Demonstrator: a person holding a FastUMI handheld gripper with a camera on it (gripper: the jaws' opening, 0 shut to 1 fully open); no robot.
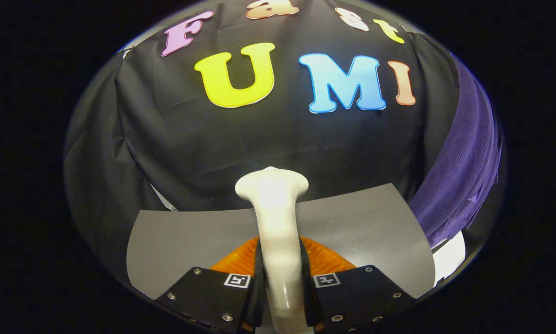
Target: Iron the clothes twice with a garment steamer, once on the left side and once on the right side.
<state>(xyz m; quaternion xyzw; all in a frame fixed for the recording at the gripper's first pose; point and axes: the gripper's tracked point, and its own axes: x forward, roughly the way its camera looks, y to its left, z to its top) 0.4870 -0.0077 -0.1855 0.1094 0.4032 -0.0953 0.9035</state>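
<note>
While the white garment steamer (277,218) stands up through the lower middle of the frame, the hand-held gripper (281,287) is closed on its slim handle, one finger pressing on each side, so the tool is firmly in its grip. The steamer's wide head flares out at the top of the neck, just above the far edge of a grey mat (361,222) that covers the desk in the lower half of the frame. Judging by its look, the steamer is hard, smooth moulded plastic, stiff and probably slippery, with the head making it a bit top-heavy; the narrow handle where the fingers now sit seems the right place to hold it, low enough to steer the head without it twisting. An orange ribbed thing (324,260) lies on the mat just behind the fingers; what it is I cannot tell. The purple clothes (463,171) hang at the right of the frame, well apart from the steamer head, soft and pleated, likely to sway or give under a pressing stroke. Black cloth (176,153) forms the booth wall across the upper frame, creased and draped. Neither the left nor the right pass appears begun from here.
</note>
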